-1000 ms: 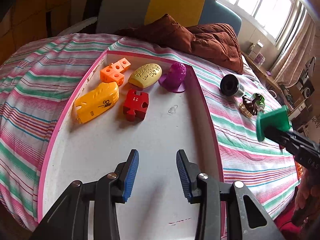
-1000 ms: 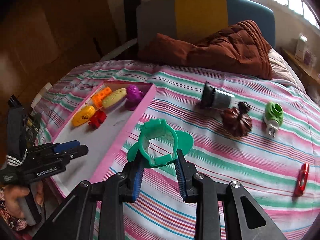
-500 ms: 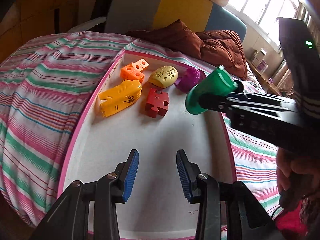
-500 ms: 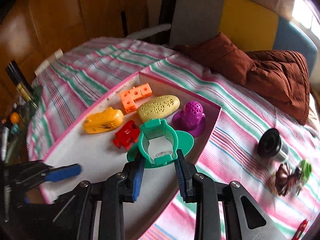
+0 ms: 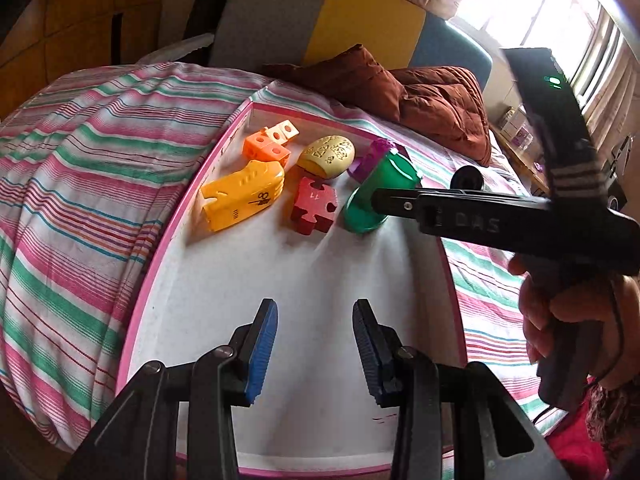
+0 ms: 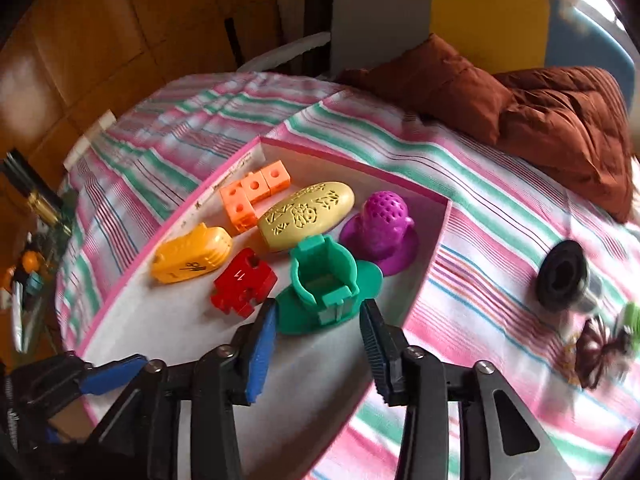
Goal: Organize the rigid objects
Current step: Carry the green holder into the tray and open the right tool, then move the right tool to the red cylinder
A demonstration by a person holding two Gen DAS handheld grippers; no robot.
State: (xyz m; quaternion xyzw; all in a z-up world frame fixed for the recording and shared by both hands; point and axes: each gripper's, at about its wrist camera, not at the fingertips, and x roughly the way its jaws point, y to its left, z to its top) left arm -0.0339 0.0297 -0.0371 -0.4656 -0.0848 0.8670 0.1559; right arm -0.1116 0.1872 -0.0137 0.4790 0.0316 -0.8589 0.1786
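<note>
We see the right hand-held gripper (image 6: pixel 318 320) opening, its pads clear of the green holder (image 6: pixel 326 286), which sits in the pink tray (image 6: pixel 352 162) at six o'clock of the purple toy (image 6: pixel 382 232). The left hand-held gripper (image 5: pixel 314 350) hovers open and empty.

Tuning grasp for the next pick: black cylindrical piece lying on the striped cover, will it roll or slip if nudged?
The black cylinder lies on its side, so it would probably roll if pushed across its axis. The soft striped cover may damp that. Its flared dark end and shiny narrower end look hard and smooth, so pads could slip; gripping across the body seems safer.
</note>
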